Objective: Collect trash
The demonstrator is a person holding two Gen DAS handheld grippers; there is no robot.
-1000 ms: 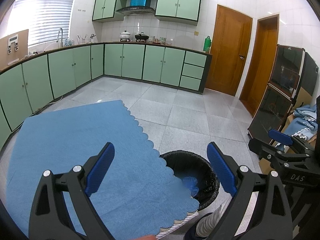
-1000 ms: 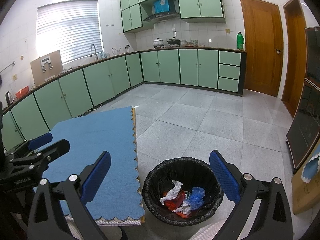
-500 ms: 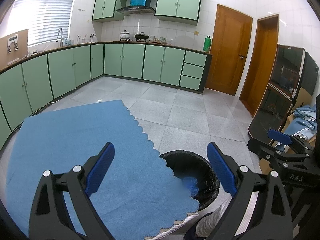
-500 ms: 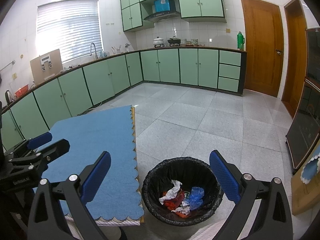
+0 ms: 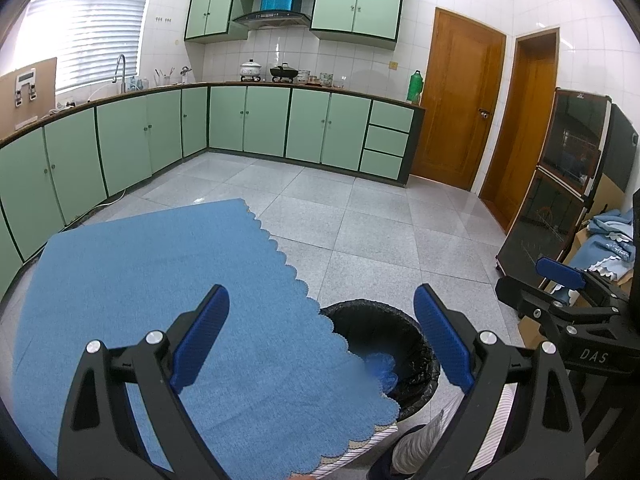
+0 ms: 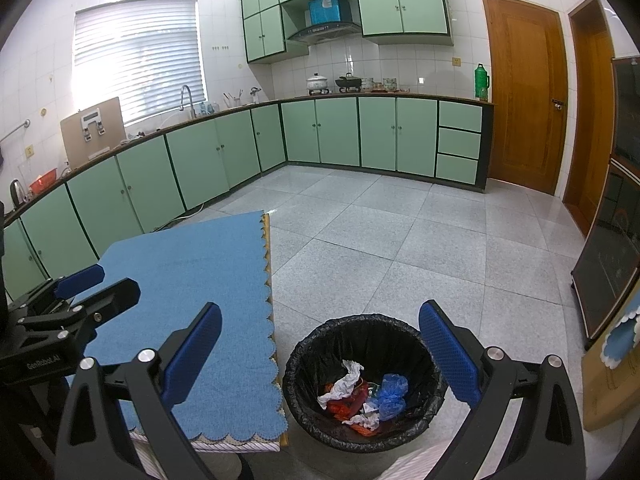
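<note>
L gripper (image 5: 320,336) fingers wide apart, empty, over blue cloth (image 5: 160,300) edge | R gripper (image 6: 320,354) fingers wide apart, empty, above bin (image 6: 400,330) | bin on floor just beside table, black liner | trash (image 6: 366,394) inside: white, red, blue scraps

green cabinets (image 6: 376,132), wooden door (image 6: 524,88), window blinds (image 6: 136,56)

Black gripper frames, blue ribbed fingers (image 5: 442,338), silver screws.
</note>
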